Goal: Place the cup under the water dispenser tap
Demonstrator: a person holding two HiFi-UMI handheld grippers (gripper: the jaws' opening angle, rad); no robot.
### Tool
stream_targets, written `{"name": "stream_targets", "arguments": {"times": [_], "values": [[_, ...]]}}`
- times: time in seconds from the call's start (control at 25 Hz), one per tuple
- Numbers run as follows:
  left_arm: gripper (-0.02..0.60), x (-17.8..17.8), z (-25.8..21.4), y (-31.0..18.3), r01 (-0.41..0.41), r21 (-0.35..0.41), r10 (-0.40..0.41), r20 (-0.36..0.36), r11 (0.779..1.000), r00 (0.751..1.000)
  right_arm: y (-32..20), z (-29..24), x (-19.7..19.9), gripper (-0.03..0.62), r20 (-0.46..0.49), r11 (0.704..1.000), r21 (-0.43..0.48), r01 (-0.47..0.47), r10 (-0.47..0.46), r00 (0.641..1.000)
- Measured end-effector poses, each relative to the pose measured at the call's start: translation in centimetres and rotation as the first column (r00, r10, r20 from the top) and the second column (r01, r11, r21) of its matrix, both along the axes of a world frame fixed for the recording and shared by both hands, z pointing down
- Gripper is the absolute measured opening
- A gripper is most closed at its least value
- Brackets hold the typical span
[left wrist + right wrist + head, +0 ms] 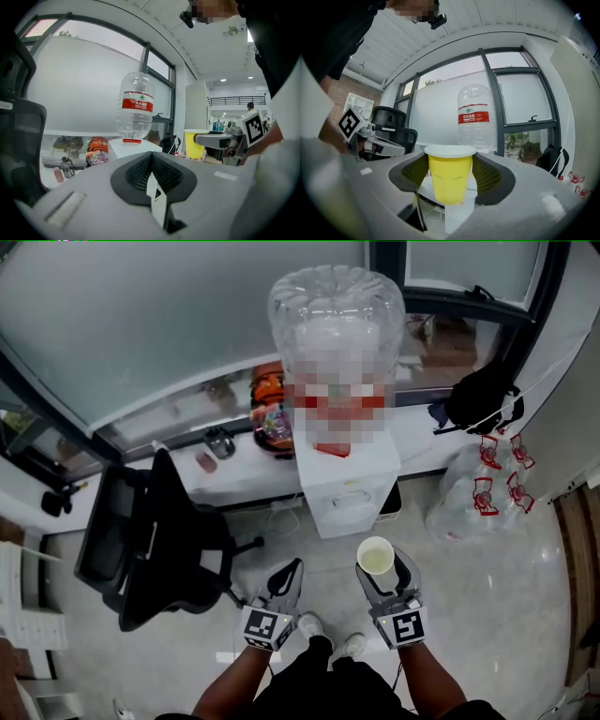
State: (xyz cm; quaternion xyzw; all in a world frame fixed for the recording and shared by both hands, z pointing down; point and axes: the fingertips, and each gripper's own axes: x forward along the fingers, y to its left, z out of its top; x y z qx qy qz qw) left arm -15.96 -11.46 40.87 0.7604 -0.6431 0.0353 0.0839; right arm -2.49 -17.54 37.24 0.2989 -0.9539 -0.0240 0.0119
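- Cup [450, 176], yellow with a white rim, stands upright between the pads of the right gripper [450, 164], which pinch it on both sides. It hangs over the floor, well short of the water dispenser [347, 479].
- From my head view the cup's mouth faces up and its inside looks pale. I cannot tell whether anything is in it.
- My left gripper [151, 161] has its tongs pressed together with nothing between them. It is level with the right one and just to its left.
- Pale tiled floor [487, 615] lies open between both grippers and the dispenser's white front.
- A black office chair [150, 540] crowds the left side, near the left gripper.
- Clear empty water bottles [473, 493] with red handles sit heaped on the floor to the right of the dispenser.
- The dispenser backs onto a white ledge [234, 470] under the window and carries an inverted clear bottle [336, 310] with a red label.
- Its tap area is blurred over in the head view.
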Motion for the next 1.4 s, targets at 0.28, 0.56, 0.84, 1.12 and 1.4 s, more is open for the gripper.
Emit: {"name": "stream_targets", "arguments": {"times": [0.28,0.56,0.84,1.12,1.4], "values": [[0.014,-3.9,1.7,-2.3,0.002,0.011,-0.001,-0.023,1.0,1.0,-1.8,2.2,-3.7,0.29,-0.02,1.0,0.014,0.0,0.0,1.0],[0.014,-5.2,5.6,-4.9,0.025,0.005,-0.024,-0.037,1.0,0.999,-4.7,6.0,-5.8,0.29,0.004,0.999,0.013,0.036,-0.036,0.999],[0.014,-6.7,14.6,-7.2,0.115,-0.027,-0.117,-0.061,0.993,0.991,-7.6,14.7,-7.7,0.291,-0.026,0.997,-0.017,0.077,-0.077,0.997],[0.014,-6.4,22.5,-7.5,0.134,-0.115,-0.139,-0.042,0.984,0.989,-10.2,26.2,-7.1,0.291,-0.075,0.992,-0.124,0.02,-0.03,0.997],[0.014,-7.2,28.4,-9.2,0.169,-0.106,-0.174,-0.034,0.98,0.984,-13.6,34.4,-9.0,0.296,-0.108,0.994,-0.101,0.031,-0.042,0.993]]}}
